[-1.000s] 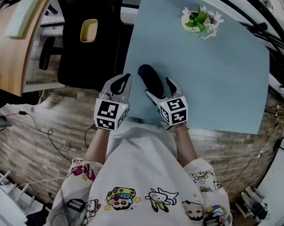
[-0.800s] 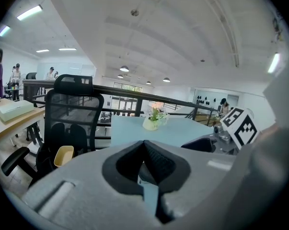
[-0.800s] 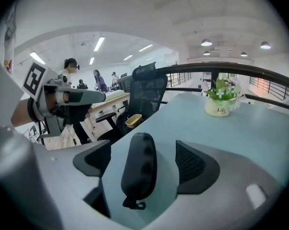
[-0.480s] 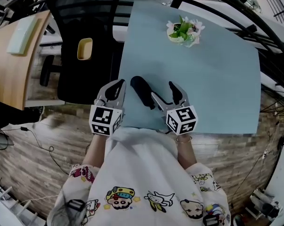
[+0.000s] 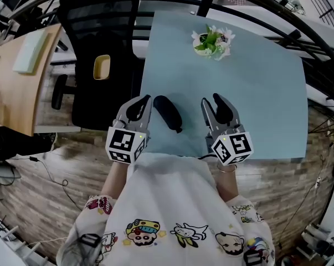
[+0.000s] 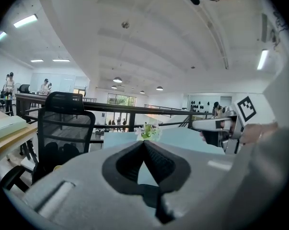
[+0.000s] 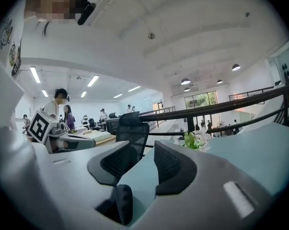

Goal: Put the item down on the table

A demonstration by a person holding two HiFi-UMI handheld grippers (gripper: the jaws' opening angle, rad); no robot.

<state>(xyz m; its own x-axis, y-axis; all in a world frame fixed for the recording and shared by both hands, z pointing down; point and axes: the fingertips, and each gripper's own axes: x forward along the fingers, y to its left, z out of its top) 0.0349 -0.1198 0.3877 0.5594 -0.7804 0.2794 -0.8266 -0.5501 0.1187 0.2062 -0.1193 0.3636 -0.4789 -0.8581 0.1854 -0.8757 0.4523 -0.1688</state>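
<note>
**A:** When the head view looked down, what was the biggest thing by the grippers?

**B:** The pale blue table (image 5: 255,82). It stretched ahead of both grippers and out to the right of the right one. The left one hung at its left edge.

**A:** And off the table?

**B:** A black chair (image 5: 100,32) stood ahead and to the left of the left gripper (image 5: 140,101). A wooden desk (image 5: 14,87) sat further left, well apart from it.

**A:** How did that left gripper stand?

**B:** Closed. In its own view the two tips met (image 6: 145,143) and nothing was between them.

**A:** The right gripper (image 5: 212,100)?

**B:** Its jaws had just been closing, yet a gap remained between them (image 7: 146,150). Only table surface showed through that gap, so it held nothing.

**A:** Where was the item (image 5: 168,112)?

**B:** The long black thing lay flat on the table between the two grippers. It was just to the right of the left gripper's tips, further from the right gripper, and touched neither.

**A:** Anything smaller?

**B:** Flowers (image 5: 212,41) sat on the far part of the table, well ahead of the right gripper. A small yellow object (image 5: 102,66) rested on the chair, ahead and to the left of the left gripper.
</note>
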